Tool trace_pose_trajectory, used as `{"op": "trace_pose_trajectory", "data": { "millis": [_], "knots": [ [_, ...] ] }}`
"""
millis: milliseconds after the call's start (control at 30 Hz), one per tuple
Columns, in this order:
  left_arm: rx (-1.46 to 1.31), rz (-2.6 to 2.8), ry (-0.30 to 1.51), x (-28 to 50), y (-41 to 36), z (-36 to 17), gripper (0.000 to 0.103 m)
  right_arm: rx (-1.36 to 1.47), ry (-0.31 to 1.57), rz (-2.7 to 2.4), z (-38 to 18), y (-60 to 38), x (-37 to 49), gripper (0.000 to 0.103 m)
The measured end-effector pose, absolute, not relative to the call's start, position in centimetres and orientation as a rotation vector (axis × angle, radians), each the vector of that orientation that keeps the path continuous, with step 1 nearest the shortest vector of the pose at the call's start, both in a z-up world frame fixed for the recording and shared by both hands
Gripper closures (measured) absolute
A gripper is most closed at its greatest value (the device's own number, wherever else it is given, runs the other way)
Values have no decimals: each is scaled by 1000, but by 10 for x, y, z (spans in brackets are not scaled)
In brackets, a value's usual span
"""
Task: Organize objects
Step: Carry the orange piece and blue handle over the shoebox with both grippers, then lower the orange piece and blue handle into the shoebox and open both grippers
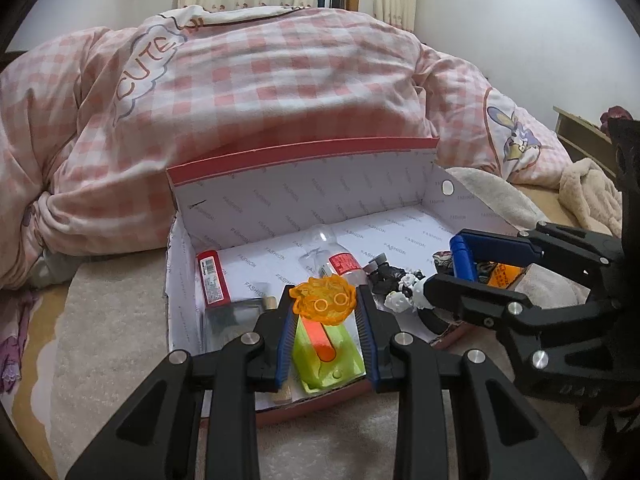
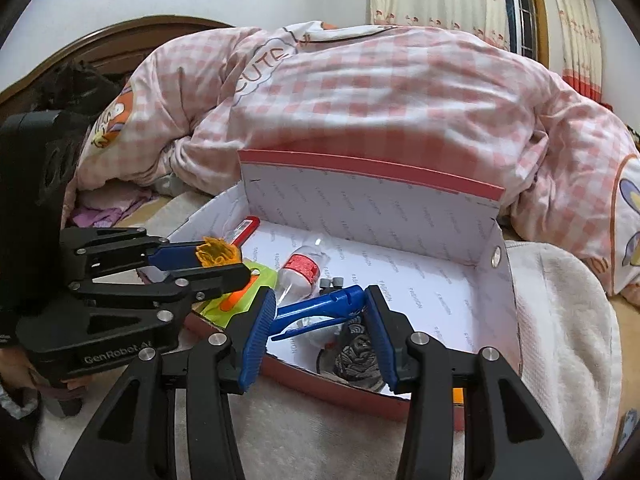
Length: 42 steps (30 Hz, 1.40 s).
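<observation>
I see the box [image 1: 304, 200] on the bed, quilt [image 1: 280, 80] behind it. Inside it the bottle [image 1: 336, 258] lies mid-floor, a carton [image 1: 212, 278] to its left, a figure [image 1: 402, 290] to its right, the toy [image 1: 324, 300] nearest me

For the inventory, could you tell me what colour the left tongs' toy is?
Translucent orange toy, clearest in the left wrist view.

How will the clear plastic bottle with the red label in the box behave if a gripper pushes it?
The clear plastic bottle lies on its side on the floor of the box, so it would probably roll. It looks empty, so likely light. Its thin, transparent wall may dent under the fingers, and the smooth plastic could slip.
</observation>
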<state>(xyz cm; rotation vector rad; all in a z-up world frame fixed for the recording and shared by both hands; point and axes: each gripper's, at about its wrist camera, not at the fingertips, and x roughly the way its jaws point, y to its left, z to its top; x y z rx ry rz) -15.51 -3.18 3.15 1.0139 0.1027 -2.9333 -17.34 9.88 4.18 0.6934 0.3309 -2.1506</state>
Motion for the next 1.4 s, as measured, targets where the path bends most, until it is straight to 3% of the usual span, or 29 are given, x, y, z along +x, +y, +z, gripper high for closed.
{"op": "trace_pose_trajectory", "data": {
  "millis": [500, 1033, 1100, 1233, 1400],
  "knots": [
    [1085, -2908, 133, -163, -36, 22, 75, 701, 462, -2132, 33, 89, -173, 56],
    [1092, -2911, 143, -162, -37, 23, 75, 732, 421, -2111, 30, 90, -179, 56],
    [1092, -2910, 141, -162, -37, 23, 74, 733, 420, -2111, 30, 89, -179, 56],
    [1094, -2906, 146, -161, -38, 23, 61, 736, 415, -2108, 31, 89, -180, 56],
    [1094, -2905, 145, -162, -38, 23, 60, 741, 411, -2109, 31, 89, -180, 55]
  ]
}}
